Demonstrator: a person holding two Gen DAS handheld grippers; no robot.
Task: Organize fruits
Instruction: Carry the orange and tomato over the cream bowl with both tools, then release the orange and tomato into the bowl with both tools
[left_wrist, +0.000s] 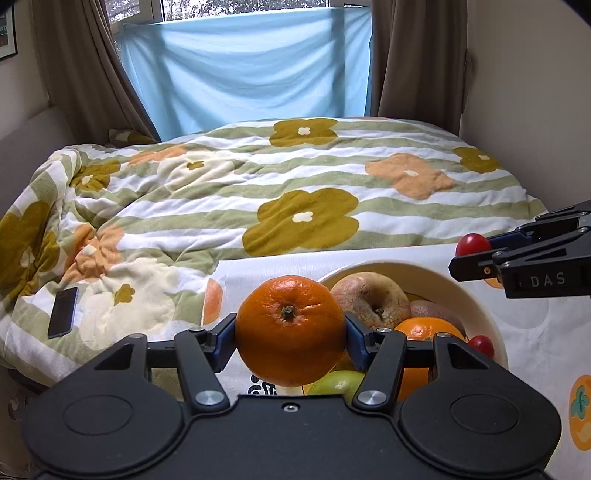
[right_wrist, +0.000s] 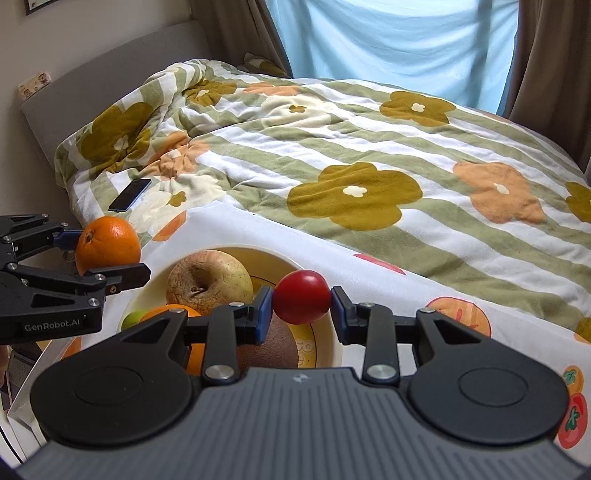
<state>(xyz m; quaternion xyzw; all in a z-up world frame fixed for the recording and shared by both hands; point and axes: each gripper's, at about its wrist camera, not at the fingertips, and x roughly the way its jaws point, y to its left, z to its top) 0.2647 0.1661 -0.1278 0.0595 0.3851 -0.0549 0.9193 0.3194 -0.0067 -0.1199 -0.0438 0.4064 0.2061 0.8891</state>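
Observation:
My left gripper (left_wrist: 291, 330) is shut on an orange (left_wrist: 291, 329) and holds it above the left rim of a cream bowl (left_wrist: 476, 295). My right gripper (right_wrist: 302, 302) is shut on a small red tomato (right_wrist: 303, 296), held above the bowl (right_wrist: 334, 350). The bowl holds a wrinkled apple (left_wrist: 371, 299), a kiwi (left_wrist: 437, 314), another orange (left_wrist: 424, 330), a green fruit (left_wrist: 338, 382) and a second red tomato (left_wrist: 481, 345). In the right wrist view the left gripper (right_wrist: 110, 258) with its orange (right_wrist: 108, 244) is at the far left.
The bowl stands on a white cloth with fruit prints (left_wrist: 535, 332) over a table. Behind it lies a bed with a flowered quilt (left_wrist: 295, 177). A dark phone (left_wrist: 63, 312) lies on the quilt at the left. Curtains and a blue sheet hang behind.

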